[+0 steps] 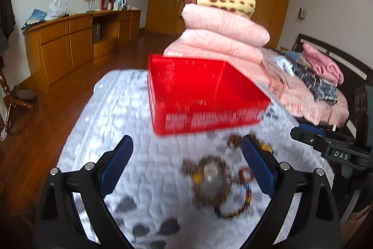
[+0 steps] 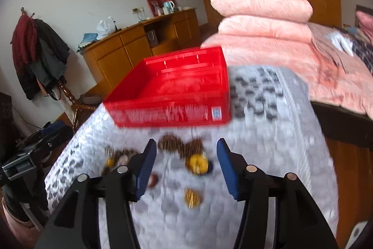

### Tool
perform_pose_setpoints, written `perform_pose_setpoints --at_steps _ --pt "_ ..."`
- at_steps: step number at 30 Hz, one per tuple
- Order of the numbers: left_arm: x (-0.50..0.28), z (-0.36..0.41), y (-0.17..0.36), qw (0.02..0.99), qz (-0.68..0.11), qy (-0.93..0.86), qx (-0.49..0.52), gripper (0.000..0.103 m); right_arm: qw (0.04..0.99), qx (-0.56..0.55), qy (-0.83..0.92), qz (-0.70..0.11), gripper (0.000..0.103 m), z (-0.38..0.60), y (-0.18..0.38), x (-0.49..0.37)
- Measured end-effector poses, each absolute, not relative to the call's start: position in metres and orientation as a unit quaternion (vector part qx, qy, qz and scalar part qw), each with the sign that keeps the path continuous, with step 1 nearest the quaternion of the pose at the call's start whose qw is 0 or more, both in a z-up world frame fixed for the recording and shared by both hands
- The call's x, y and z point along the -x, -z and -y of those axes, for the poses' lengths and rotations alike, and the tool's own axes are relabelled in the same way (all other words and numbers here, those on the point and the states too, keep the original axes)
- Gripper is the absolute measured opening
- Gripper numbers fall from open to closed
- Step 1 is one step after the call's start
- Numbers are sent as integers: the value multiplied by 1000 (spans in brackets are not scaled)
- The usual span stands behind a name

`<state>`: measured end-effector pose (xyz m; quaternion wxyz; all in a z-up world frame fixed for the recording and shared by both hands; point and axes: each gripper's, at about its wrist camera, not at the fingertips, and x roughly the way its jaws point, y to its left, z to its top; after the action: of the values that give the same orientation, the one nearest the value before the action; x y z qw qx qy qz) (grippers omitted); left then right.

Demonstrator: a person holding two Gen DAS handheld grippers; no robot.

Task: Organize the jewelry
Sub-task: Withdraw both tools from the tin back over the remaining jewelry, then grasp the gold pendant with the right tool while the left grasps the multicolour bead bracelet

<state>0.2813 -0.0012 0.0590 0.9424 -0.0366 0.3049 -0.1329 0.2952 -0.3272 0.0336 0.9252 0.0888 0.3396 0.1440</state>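
A red plastic tray [image 1: 163,95] stands on a white-and-grey patterned cloth [image 1: 144,179]; it also shows in the right wrist view [image 2: 170,113]. In front of it lie several pieces of jewelry: a brown bead bracelet [image 1: 211,181], a small red ring [image 1: 246,174], a multicoloured bead string [image 1: 237,209], brown bead bracelets [image 2: 179,144], a yellow piece [image 2: 198,163] and a gold piece [image 2: 192,198]. My left gripper [image 1: 187,144] is open above the bracelets. My right gripper [image 2: 185,146] is open above the yellow piece. Both are empty. The views are blurred.
Folded pink quilts [image 1: 223,34] with a spotted yellow blanket [image 1: 228,4] are stacked behind the tray. A bed with clothes [image 1: 314,78] is at the right. A wooden sideboard [image 1: 77,39] and a coat stand [image 2: 39,50] stand at the left.
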Motion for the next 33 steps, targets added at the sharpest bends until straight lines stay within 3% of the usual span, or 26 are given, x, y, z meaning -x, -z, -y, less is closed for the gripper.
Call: perform_pose_setpoints --at_steps 13,21,33 --pt "-228 15 -26 934 -334 126 25 96 915 -69 -129 -375 64 322 2 -260" --pt "-230 31 -8 925 -358 120 38 96 908 -59 -134 -392 46 311 11 -273" --pt "-235 41 2 920 -371 119 35 95 898 -60 -127 -416 38 307 15 -288"
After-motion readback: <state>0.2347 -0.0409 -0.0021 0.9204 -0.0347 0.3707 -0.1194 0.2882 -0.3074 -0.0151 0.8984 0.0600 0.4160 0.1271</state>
